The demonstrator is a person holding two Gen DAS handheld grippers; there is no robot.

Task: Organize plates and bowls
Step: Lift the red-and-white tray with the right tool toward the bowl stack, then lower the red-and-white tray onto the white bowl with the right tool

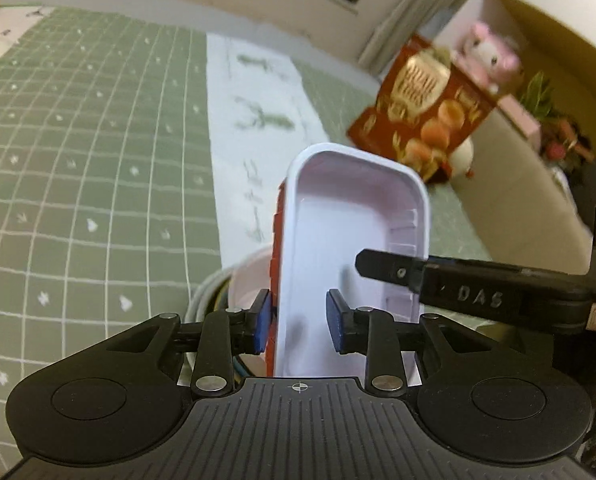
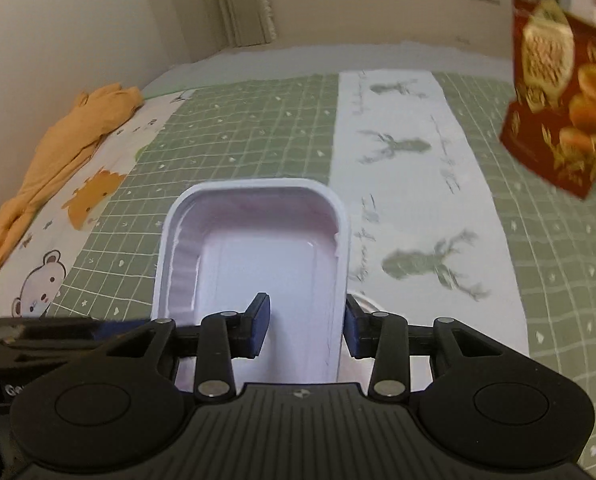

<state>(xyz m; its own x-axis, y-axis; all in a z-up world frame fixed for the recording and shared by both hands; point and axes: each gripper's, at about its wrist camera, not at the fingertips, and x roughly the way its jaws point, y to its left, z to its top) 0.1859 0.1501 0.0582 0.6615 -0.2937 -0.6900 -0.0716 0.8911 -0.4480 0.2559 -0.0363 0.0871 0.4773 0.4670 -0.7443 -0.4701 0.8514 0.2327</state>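
A white rectangular plastic tray (image 1: pixel 337 240) with red outer sides is held over the green checked cloth. My left gripper (image 1: pixel 299 322) straddles the tray's left wall, one blue pad outside and one inside, apparently clamping it. My right gripper (image 2: pixel 305 330) straddles the same tray's (image 2: pixel 258 256) right wall the same way. The right gripper's black finger (image 1: pixel 389 270) reaches over the tray in the left wrist view. A round white bowl (image 1: pixel 244 276) sits beneath the tray, mostly hidden; its rim also shows in the right wrist view (image 2: pixel 363 302).
A red snack box (image 1: pixel 421 108) stands at the right, also in the right wrist view (image 2: pixel 557 92). A pink plush toy (image 1: pixel 487 52) and flowers sit on a shelf. An orange garment (image 2: pixel 58 152) lies at the left. A white reindeer runner (image 2: pixel 401 184) crosses the cloth.
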